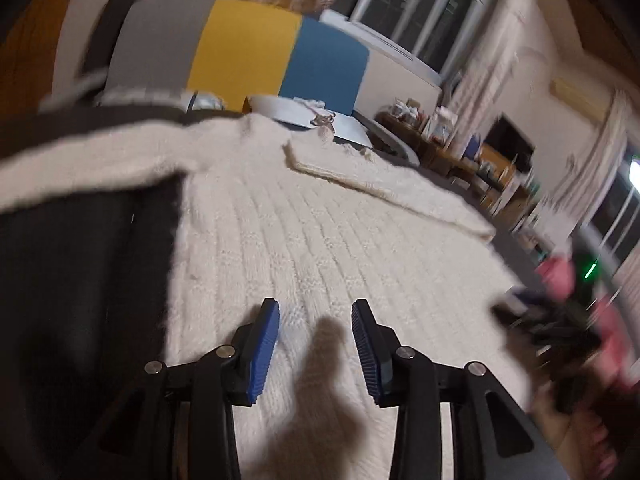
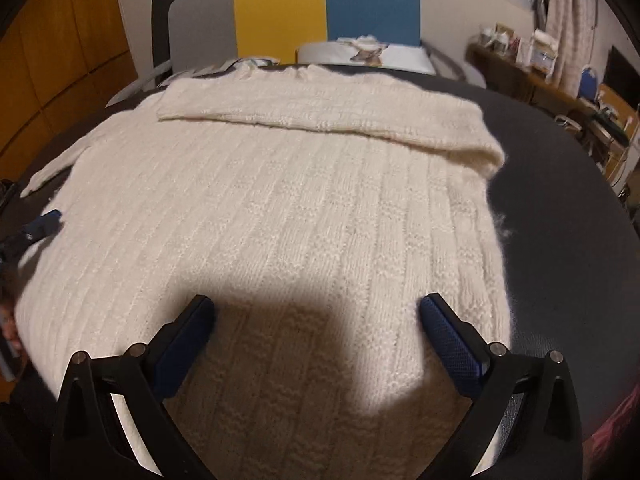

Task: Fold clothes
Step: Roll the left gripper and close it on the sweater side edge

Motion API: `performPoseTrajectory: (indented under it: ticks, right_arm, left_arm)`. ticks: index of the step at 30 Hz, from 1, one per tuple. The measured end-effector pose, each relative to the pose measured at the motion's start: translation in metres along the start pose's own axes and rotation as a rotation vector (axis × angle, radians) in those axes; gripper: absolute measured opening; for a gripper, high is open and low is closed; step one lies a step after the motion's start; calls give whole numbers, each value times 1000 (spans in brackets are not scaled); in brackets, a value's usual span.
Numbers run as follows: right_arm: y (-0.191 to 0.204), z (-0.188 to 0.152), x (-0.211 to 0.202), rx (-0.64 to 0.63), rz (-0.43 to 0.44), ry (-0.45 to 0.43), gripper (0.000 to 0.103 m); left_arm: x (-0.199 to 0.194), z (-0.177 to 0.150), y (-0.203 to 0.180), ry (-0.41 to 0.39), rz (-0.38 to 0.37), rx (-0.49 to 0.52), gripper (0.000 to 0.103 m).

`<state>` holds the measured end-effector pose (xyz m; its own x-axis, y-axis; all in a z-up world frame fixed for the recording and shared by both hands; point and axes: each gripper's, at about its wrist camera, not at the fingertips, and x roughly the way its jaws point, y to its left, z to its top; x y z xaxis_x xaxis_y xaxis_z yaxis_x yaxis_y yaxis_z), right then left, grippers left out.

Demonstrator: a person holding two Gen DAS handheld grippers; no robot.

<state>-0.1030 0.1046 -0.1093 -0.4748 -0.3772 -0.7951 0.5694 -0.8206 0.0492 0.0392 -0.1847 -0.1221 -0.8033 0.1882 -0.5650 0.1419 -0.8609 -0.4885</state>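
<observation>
Lying flat across a dark table (image 2: 568, 216), the cream ribbed sweater (image 2: 256, 208) fills most of both views; one sleeve (image 2: 328, 118) is folded across its far part, the other sleeve (image 2: 50, 172) trails off toward the left edge of the right wrist view. The right gripper (image 2: 316, 312) hangs over the near hem with its blue-padded fingers spread wide and nothing between them, its shadow falling on the knit; the left gripper (image 1: 316, 312) is likewise parted and empty above the sweater's body, close to the garment's left edge where the dark table shows beside it. In the left wrist view the right gripper appears as a dark blur at the sweater's right border, with a pink sleeve (image 1: 560, 276) behind it; motion blur hides the detail there. Beyond the table stands a panel of grey, yellow and blue (image 2: 324, 4), a white pillow (image 2: 364, 54) in front of it, and a black chair back (image 2: 162, 20) to the left; a cluttered wooden desk (image 2: 560, 88) runs along the right wall under windows (image 1: 420, 12) and pale curtains (image 1: 496, 52); wooden cabinet doors (image 2: 60, 60) close the left side. Nothing lies on the sweater between either gripper and the folded sleeve.
</observation>
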Motion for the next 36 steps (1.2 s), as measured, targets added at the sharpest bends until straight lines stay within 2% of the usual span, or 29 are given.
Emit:
performPoseTrajectory:
  ticks: [1,2,5,8,10,11,13,17,21,24,30,31,32,33,34,36]
  right_arm:
    - [0,-4,-1,7,-9,-17,103]
    - [1,-6,-1,8,-15,-18,103]
    - [2,-3,6,9,-27,10,103]
    - [6,8,11,-3,-64,75,103]
    - [16,20,12,-52,-111,50,103]
    - [21,26,9,-75,-119,27,103]
    - [34,42,2,-91,-81,-18,103]
    - [67,70,8,-139,-36,-57,103]
    - [111,90,20,-205,41,-76,103]
    - [136,98,30,-258,72,-76,103]
    - [164,107,50,-319,100,-56,103]
    - [166,106,53,-327,97,-50,103]
    - [167,106,55,-330,94,-44,103]
    - [166,104,58,-328,90,-39,103]
    - [165,103,60,-324,86,-33,103]
    - [160,100,64,-306,80,-21,103]
  left_arm:
    - [-9,3,10,-14,-37,-65,39]
    - [-20,7,30,-34,-32,-147,39]
    - [-53,17,98,-101,12,-408,40]
    - [-87,25,168,-176,58,-655,41]
    - [-112,26,216,-246,108,-793,41]
    - [-122,28,236,-270,121,-847,42]
    - [-140,32,274,-313,138,-950,44]
    - [-153,36,326,-352,159,-1124,45]
    - [-151,42,353,-368,164,-1241,45]
    - [-152,50,361,-369,188,-1268,45]
    - [-148,62,374,-406,184,-1281,43]
    - [-147,64,376,-405,189,-1287,40]
    - [-146,65,378,-397,198,-1288,29]
    - [-143,67,379,-380,219,-1288,13]
    - [-141,67,381,-370,231,-1293,5]
    - [-138,67,383,-367,240,-1299,6]
